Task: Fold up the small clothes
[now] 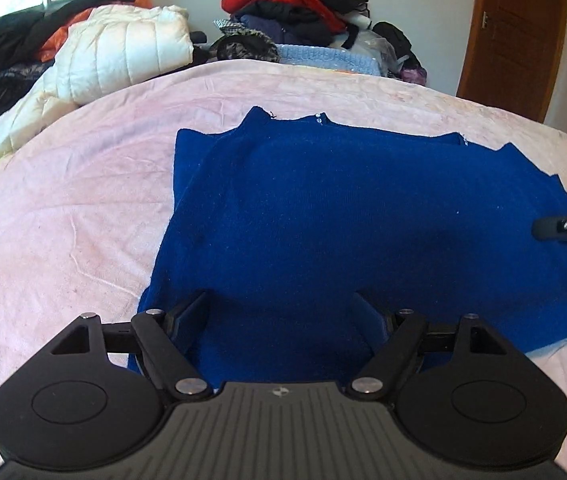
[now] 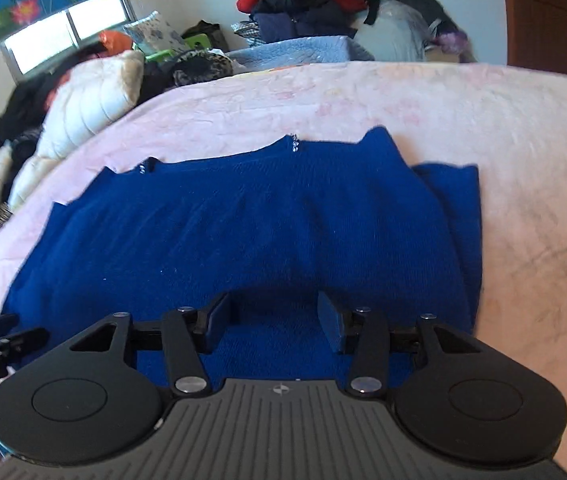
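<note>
— Where does the blue sweater (image 1: 323, 216) lie?

— Flat on the pink bedspread (image 1: 63, 208), filling mid-frame in both views, long axis left to right, neckline toward the top.

— And the tools?

— Left gripper (image 1: 279, 312) and right gripper (image 2: 273, 316) both low in frame over the near hem, jaws apart, clamped on nothing (fabric bunched between them). Equally near.

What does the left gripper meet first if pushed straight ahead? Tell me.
The left gripper, jaws open, points low across the blue sweater, so it likely meets that knit first; beyond lies the pink bedspread. Depth is unclear.
</note>
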